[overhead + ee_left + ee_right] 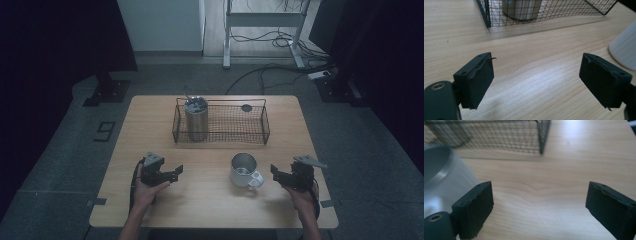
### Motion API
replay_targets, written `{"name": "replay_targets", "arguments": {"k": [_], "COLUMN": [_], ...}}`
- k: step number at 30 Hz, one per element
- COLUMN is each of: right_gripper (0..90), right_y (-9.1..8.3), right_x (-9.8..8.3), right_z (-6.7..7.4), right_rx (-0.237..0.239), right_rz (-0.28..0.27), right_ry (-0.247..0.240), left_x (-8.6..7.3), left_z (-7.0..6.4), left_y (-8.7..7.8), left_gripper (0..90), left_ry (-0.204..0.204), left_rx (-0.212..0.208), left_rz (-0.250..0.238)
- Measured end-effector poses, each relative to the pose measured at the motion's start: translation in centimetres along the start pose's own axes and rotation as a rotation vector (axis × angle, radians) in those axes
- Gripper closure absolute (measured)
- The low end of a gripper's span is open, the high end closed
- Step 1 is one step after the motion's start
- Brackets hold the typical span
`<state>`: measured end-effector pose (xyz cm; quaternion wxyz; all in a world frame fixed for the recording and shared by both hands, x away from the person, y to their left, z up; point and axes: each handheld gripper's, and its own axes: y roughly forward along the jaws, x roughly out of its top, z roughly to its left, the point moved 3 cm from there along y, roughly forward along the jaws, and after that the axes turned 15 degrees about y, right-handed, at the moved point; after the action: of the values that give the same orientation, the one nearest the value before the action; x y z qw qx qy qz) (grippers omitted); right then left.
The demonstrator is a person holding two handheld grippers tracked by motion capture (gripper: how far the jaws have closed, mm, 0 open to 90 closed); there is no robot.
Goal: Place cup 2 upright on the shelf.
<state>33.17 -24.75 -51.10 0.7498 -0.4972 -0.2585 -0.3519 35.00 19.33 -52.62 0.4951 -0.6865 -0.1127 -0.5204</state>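
Mug (243,170) between both grippers (nearer right (274,172)) | left (176,171), right jaws spread, empty

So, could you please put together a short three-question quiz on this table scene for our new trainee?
1. True or false: the white mug stands inside the wire basket.
2. Which tool is nearer the mug's handle: A, left tool, or B, right tool?
3. Fill in: the steel tumbler stands at the basket's ___ end in the high view.

Key: 1 false; 2 B; 3 left.
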Motion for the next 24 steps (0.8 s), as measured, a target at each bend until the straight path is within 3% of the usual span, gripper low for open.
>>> {"name": "replay_targets", "arguments": {"k": [8,17,21,24], "right_gripper": [6.9,6.3,5.5,5.7], "right_y": [-0.3,-0.4,-0.2,-0.2], "right_x": [1.3,2.4,2.4,2.2], "right_z": [2.7,5.6,7.5,8.0], "right_rx": [0.086,0.17,0.243,0.25], "right_rz": [-0.014,-0.002,0.011,0.017], "right_ry": [-0.028,-0.081,-0.114,-0.126], "left_x": [0.4,0.5,0.4,0.2], "left_z": [-0.3,-0.8,-1.2,-1.4], "left_y": [-0.5,-0.1,0.0,0.1], "left_gripper": [12.6,12.6,12.5,12.4], "left_ry": [0.014,0.036,0.04,0.047], "left_rx": [0.008,0.006,0.006,0.006], "left_rz": [-0.013,0.009,0.02,0.028]}}
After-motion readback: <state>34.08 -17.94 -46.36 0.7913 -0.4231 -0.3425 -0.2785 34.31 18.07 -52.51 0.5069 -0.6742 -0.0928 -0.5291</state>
